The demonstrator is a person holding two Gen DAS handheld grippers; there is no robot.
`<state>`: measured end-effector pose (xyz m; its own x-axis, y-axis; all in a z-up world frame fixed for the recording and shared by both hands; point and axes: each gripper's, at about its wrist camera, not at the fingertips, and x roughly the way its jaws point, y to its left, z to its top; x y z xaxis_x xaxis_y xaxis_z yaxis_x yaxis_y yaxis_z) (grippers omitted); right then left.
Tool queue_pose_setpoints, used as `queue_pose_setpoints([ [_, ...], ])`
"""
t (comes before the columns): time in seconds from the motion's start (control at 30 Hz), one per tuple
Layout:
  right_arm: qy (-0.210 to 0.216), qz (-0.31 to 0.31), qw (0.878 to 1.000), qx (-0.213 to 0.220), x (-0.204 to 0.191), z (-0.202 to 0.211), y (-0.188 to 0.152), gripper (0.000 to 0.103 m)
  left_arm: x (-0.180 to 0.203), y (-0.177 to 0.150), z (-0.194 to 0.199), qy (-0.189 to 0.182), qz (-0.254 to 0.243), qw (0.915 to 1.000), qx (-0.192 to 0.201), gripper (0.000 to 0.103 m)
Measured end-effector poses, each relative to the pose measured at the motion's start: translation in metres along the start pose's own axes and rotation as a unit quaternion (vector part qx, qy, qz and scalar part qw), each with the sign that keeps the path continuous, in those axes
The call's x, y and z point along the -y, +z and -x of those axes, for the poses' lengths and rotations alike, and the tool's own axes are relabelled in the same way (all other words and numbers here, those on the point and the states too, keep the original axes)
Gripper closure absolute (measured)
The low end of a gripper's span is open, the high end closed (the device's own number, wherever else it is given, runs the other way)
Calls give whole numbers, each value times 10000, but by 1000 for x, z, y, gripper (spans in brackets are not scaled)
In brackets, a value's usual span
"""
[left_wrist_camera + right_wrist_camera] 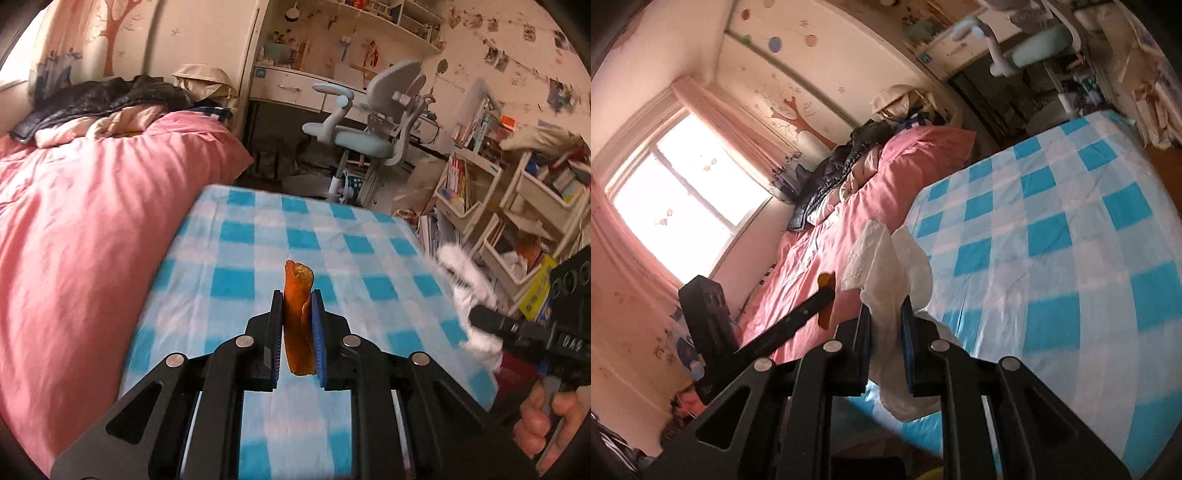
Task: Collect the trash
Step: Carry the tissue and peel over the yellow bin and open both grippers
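Observation:
My left gripper (297, 295) is shut on an orange peel strip (297, 317) and holds it upright above the blue-and-white checked table (332, 236). My right gripper (886, 304) is shut on a crumpled white tissue (890, 269) and holds it above the table's left edge. The right gripper also shows in the left wrist view (476, 317) at the table's right edge, with the white tissue (465, 273) blurred. The left gripper shows in the right wrist view (827, 295) with the orange peel (826, 299) beside the tissue.
A bed with a pink duvet (74, 229) runs along the table's left side, with dark clothes (99, 99) at its far end. A desk chair (373, 122) and a desk stand beyond the table. Cluttered shelf racks (517, 206) stand to the right.

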<state>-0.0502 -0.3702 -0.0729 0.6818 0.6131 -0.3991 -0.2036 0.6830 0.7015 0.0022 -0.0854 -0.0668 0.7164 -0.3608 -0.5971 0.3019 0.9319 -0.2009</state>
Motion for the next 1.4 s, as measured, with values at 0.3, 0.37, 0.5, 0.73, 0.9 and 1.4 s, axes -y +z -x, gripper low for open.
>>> queue_pose_setpoints([
  [0.3,-320,122,9992,-184,-17,12,-69,87,10,-69,63,185,-89,9997,-111,89],
  [0.37,-353,102,9990,-257,-18,14,-79,87,13,-79,72,214,-159,9995,-141,89],
  [0.5,-391,68,9980,-485,-23,15,-106,87,18,-96,84,258,-290,9990,-202,89],
  [0.73,-795,-116,9913,-1040,-22,9,-152,86,24,-123,99,282,-440,9978,-413,89],
  [0.9,-1248,-367,9772,-1679,-11,-2,-188,78,34,-150,101,262,-596,9946,-806,89],
  [1.4,-3388,700,9376,340,-56,76,-176,30,41,-237,60,246,-540,9605,-2720,59],
])
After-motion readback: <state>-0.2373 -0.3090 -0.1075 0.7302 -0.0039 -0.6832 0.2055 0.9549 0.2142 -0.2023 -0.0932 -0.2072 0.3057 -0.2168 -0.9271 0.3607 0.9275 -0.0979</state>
